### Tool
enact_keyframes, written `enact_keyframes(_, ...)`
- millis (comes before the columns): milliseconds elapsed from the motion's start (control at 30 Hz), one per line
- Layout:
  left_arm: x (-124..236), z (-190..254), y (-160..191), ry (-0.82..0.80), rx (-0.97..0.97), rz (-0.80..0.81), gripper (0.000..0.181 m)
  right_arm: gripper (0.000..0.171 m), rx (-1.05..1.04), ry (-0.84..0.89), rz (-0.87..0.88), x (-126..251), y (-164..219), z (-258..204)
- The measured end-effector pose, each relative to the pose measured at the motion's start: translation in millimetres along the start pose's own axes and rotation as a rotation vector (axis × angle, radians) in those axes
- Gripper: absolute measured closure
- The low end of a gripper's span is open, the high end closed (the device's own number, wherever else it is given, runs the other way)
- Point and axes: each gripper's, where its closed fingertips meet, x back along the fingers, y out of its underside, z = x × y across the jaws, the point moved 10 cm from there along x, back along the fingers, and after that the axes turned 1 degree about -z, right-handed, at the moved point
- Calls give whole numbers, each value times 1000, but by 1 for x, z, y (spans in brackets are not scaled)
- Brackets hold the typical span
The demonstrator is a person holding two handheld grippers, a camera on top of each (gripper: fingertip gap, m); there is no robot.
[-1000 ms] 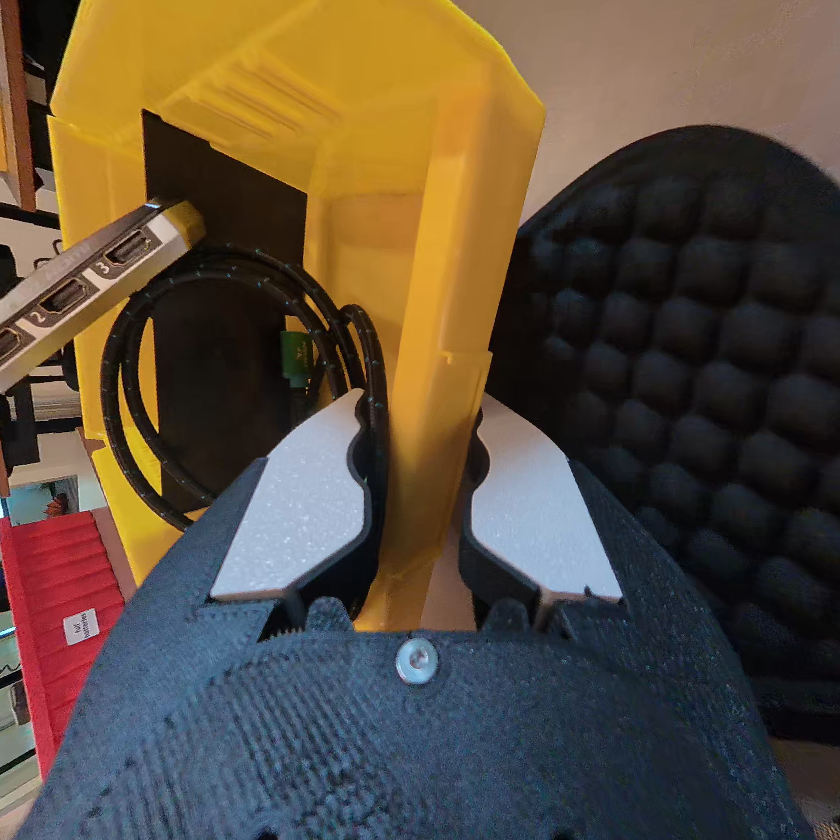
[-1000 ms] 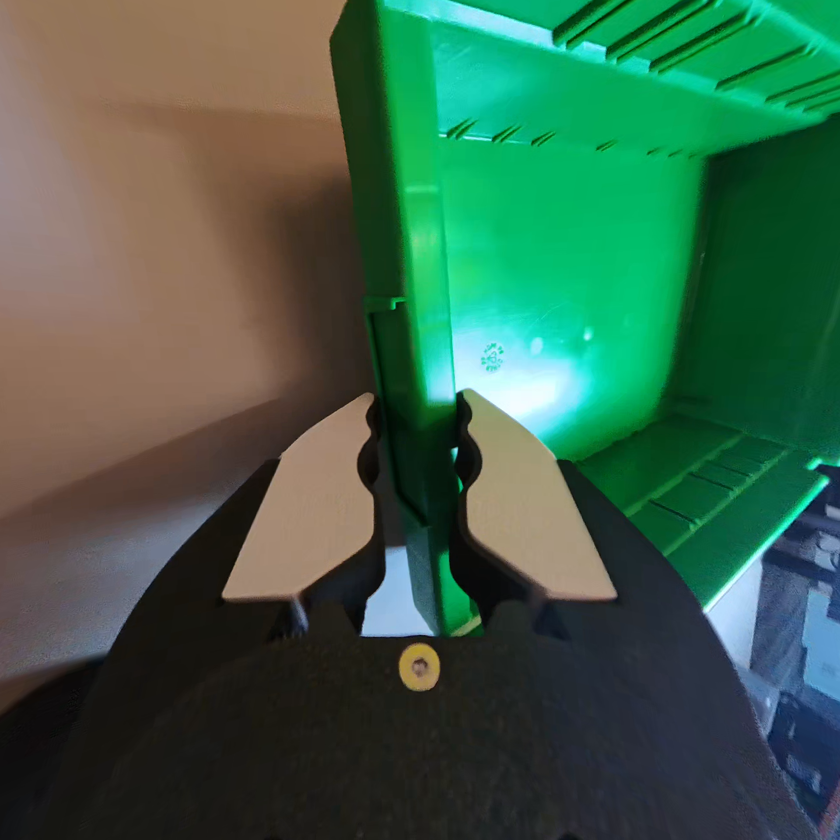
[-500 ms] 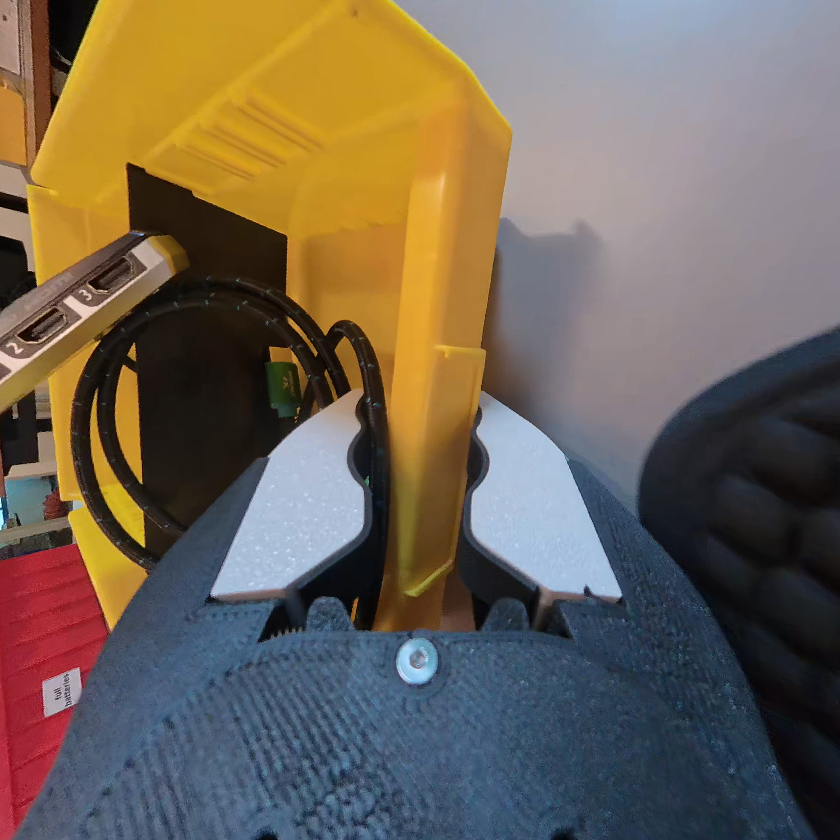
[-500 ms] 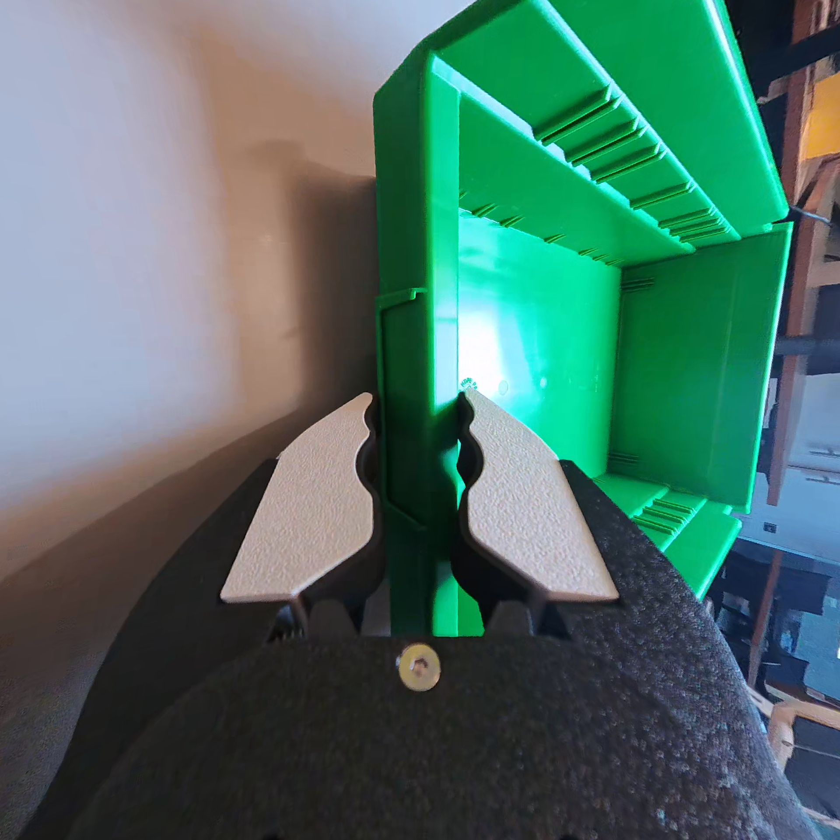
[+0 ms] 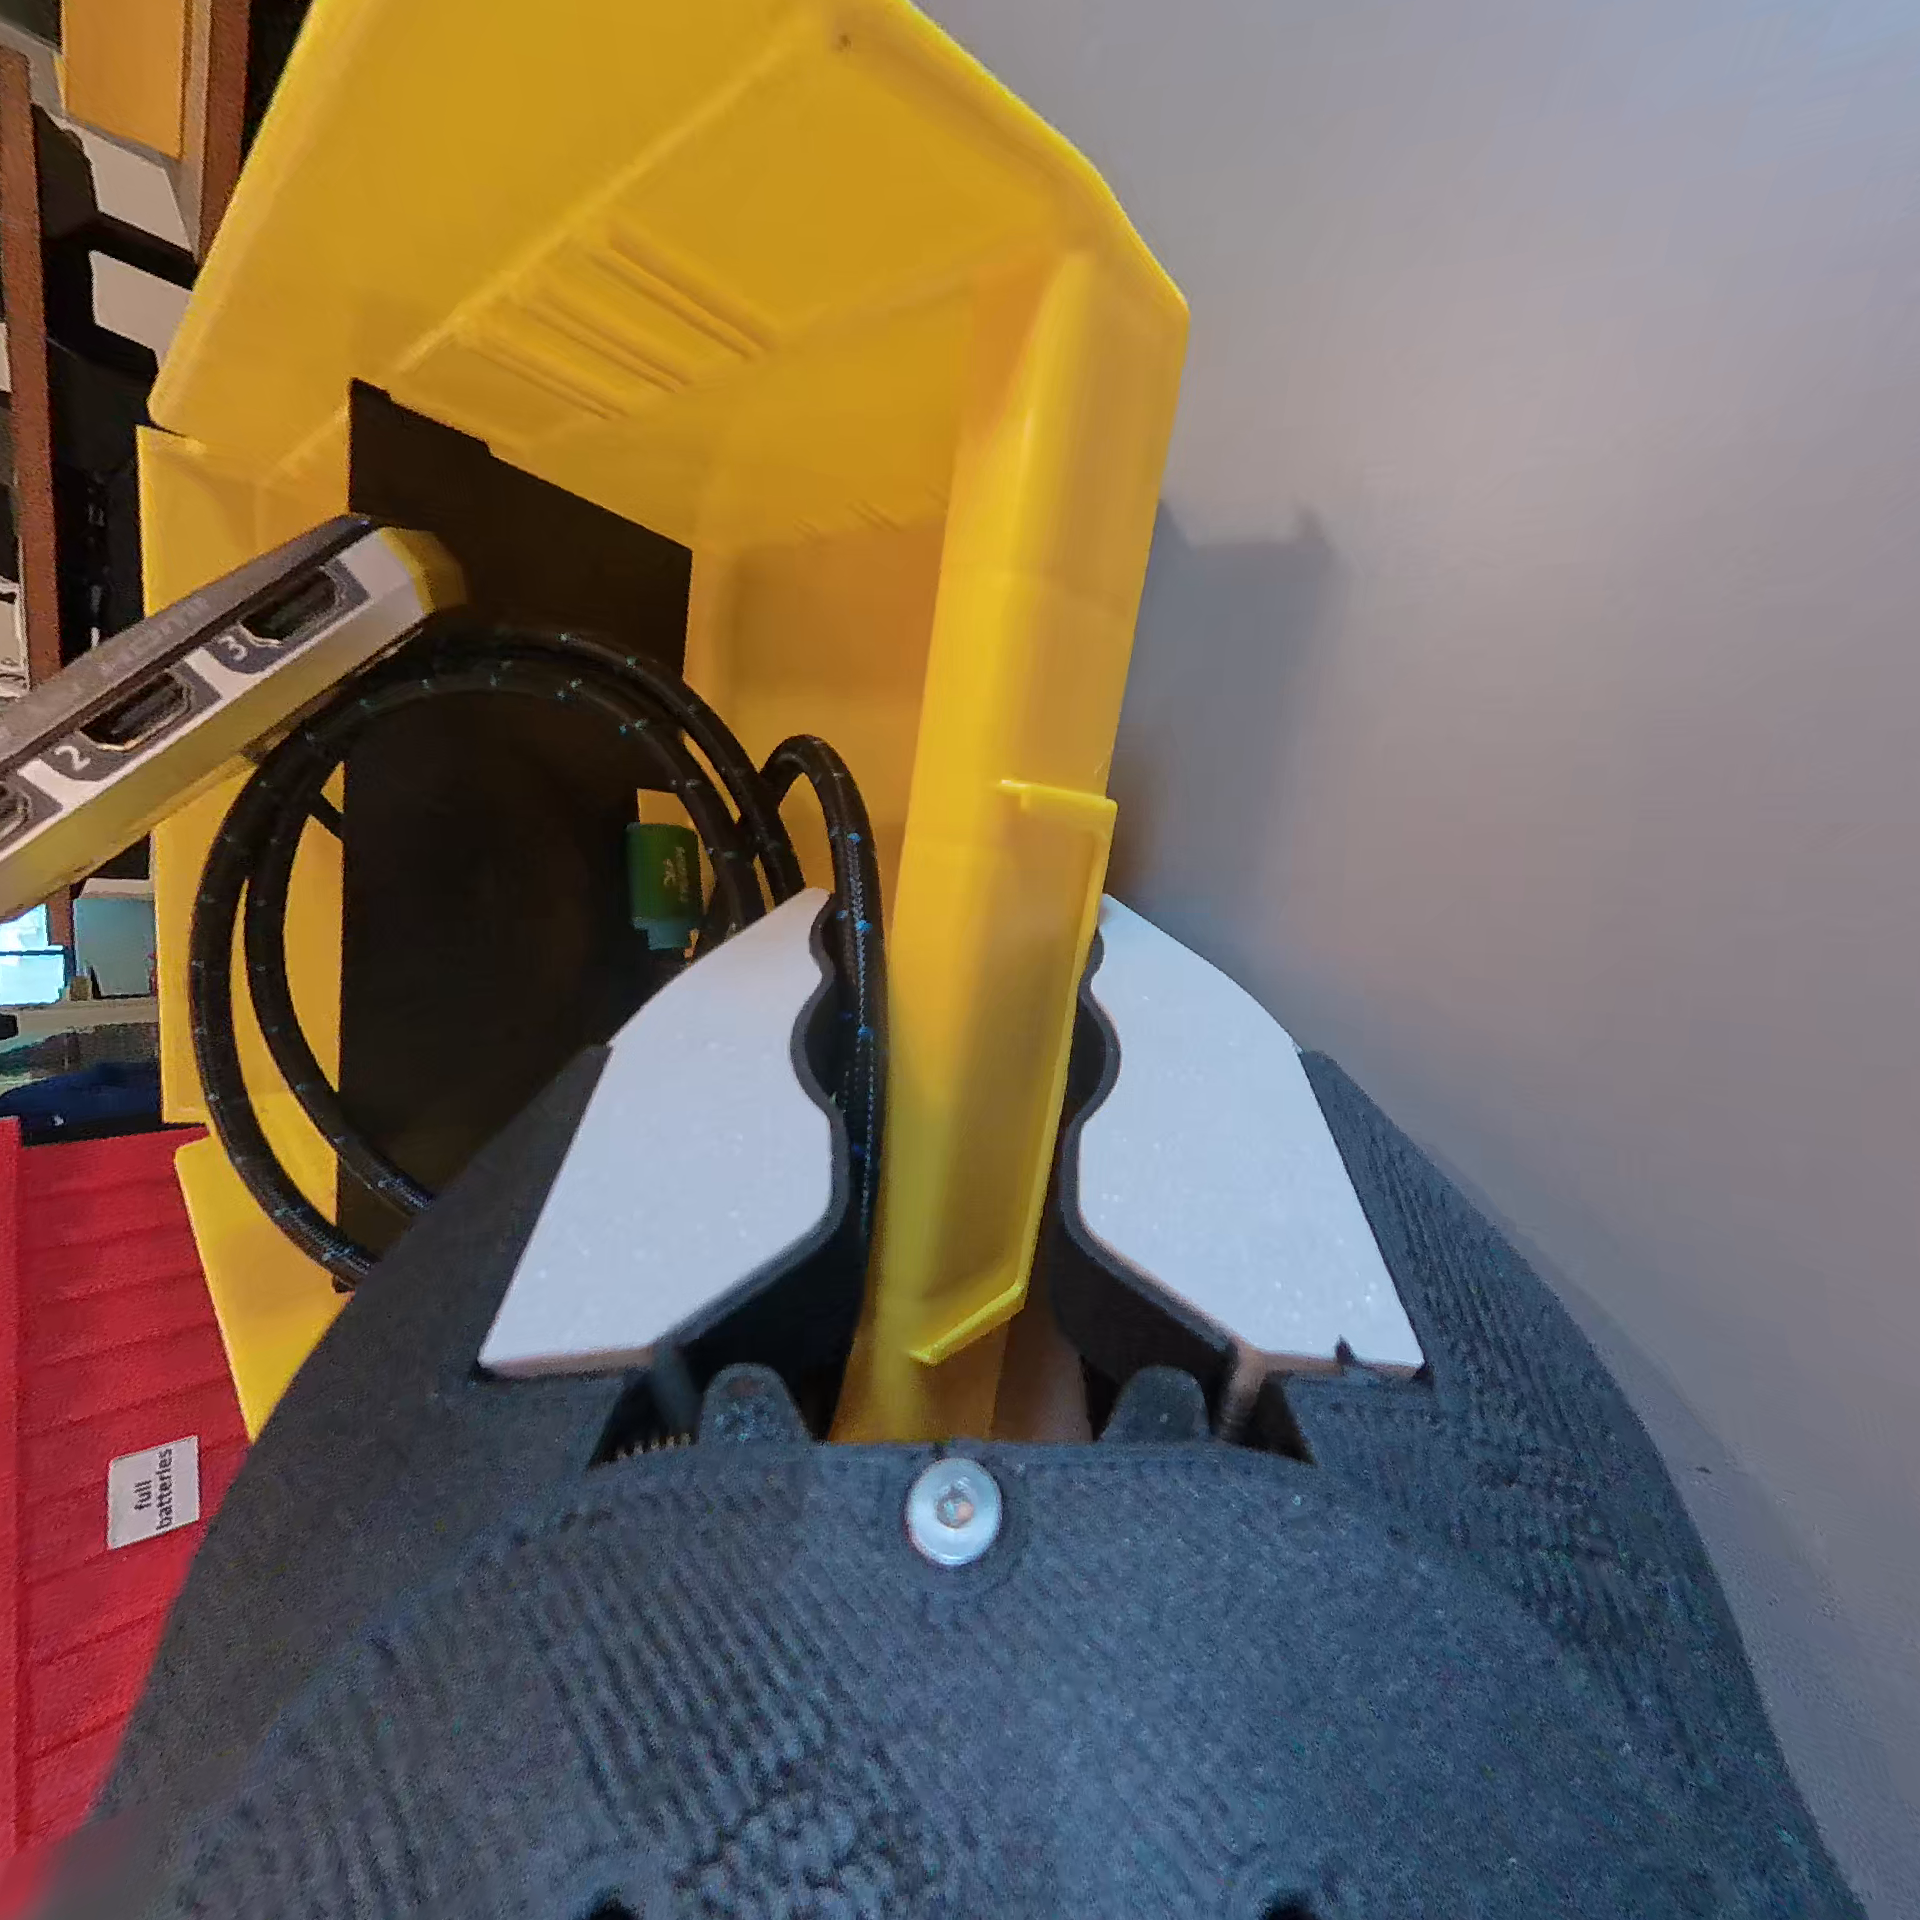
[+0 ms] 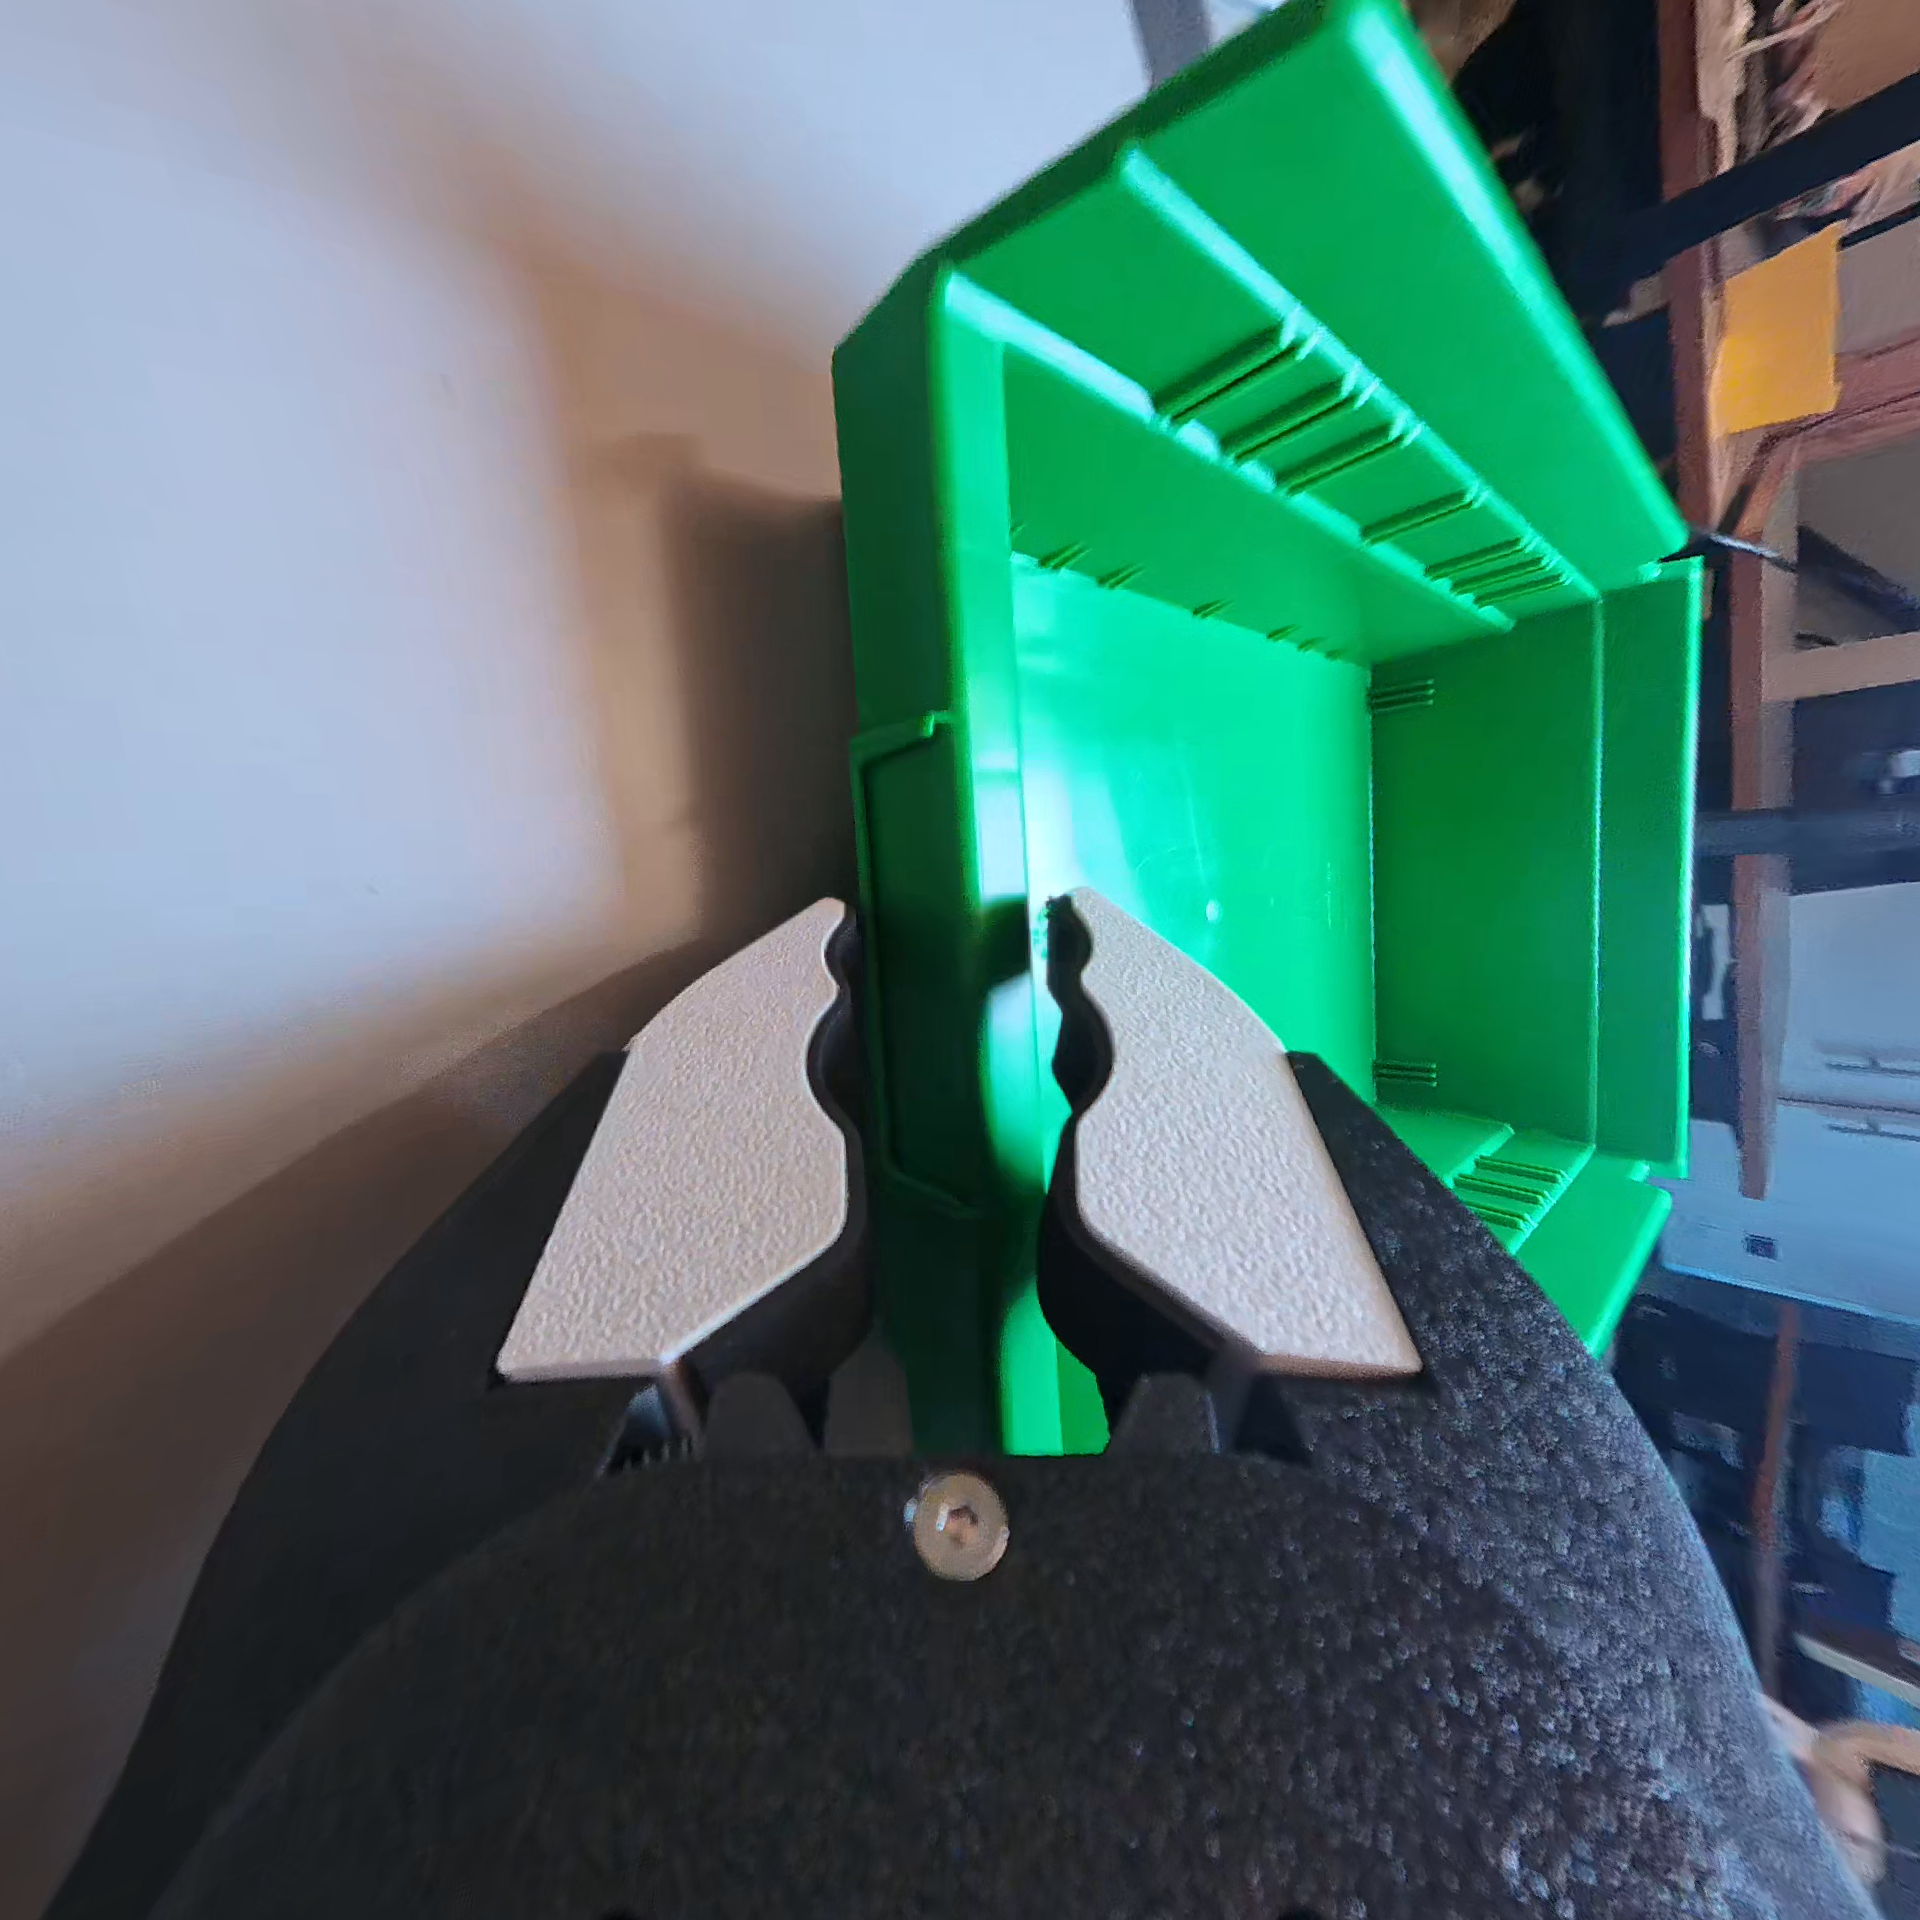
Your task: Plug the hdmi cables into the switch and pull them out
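Bins, two. We log the left gripper (image 5: 961, 914) clamped on the yellow bin (image 5: 1023, 727) wall; inside that bin, the coiled black hdmi cable (image 5: 270, 966) beneath the silver switch (image 5: 177, 717). Right gripper (image 6: 951, 914) grips the green bin (image 6: 935, 1039) wall.

Left view: the yellow bin (image 5: 665, 312) has its wall wedged between the fingers (image 5: 675, 1164), leaving no gap there. Coiled black cable (image 5: 260, 987) and the grey switch (image 5: 197, 707) crowd the bin's interior; one strand lies against the left finger. A plain wall (image 5: 1558, 623) closes the right side. Right view: the green bin (image 6: 1195, 831) has an unobstructed interior; its wall fills the space between the fingers (image 6: 1226, 1143).
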Motion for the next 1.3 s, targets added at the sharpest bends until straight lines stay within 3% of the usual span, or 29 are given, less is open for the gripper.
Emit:
enact_keyframes(333, -3, -9, 19, -104, -8, 34, 132, 123, -495, -115, 477, 61, -45, -4)
enact_keyframes(433, 11, -13, 23, -86, 29, 42, 125, 123, -585, -158, 591, 73, -58, -12)
enact_keyframes(500, 31, -20, 20, -28, 171, 162, 129, 123, -631, -176, 663, 78, -63, -16)
enact_keyframes(667, 68, -66, 16, 180, 758, 554, 135, 127, -711, -207, 771, 80, -66, -17)
enact_keyframes(733, 58, -86, 18, 194, 995, 597, 134, 129, -726, -214, 783, 76, -65, -21)
enact_keyframes(900, -6, -117, 14, 260, 1522, 552, 108, 130, -706, -229, 749, 69, -63, -31)
enact_keyframes(1000, -33, -121, 9, 159, 1630, 509, 114, 131, -692, -210, 740, 71, -59, -32)
enact_keyframes(1100, -40, -123, 8, 72, 1696, 520, 139, 134, -703, -205, 760, 74, -56, -31)
enact_keyframes(1300, -8, -140, 4, 33, 1623, 644, 154, 137, -720, -209, 785, 77, -54, -29)
